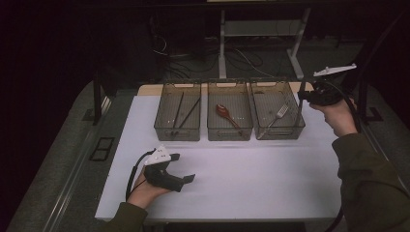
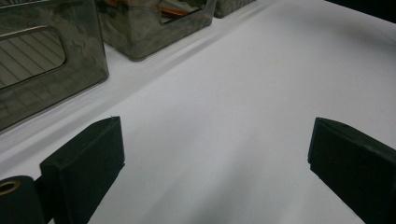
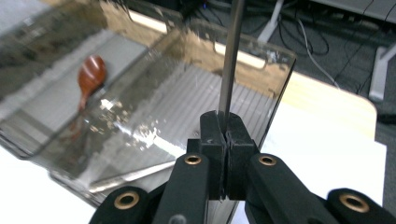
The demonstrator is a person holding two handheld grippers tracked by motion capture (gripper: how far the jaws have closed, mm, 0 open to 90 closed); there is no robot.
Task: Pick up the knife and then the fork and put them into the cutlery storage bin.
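Tongs on the right [image 3: 224, 140] are clenched on a thin, straight metal rod [image 3: 229, 60], held upright beside the right-hand bin [image 1: 277, 116], where a steel fork [image 1: 279, 115] lies. Left tongs [image 1: 181, 166] hang released and empty over the white bench [image 1: 241, 179]. Sorting looks underway; next, I judge, the rod must be lowered into a smoky, ribbed plastic bin without clipping its rim.

Three clear bins [image 1: 230, 110] stand in a row on the white tabletop [image 1: 241, 179]: chopsticks [image 1: 183, 110] in the left, a red spoon [image 1: 226, 114] in the middle, a fork [image 1: 278, 115] in the right.
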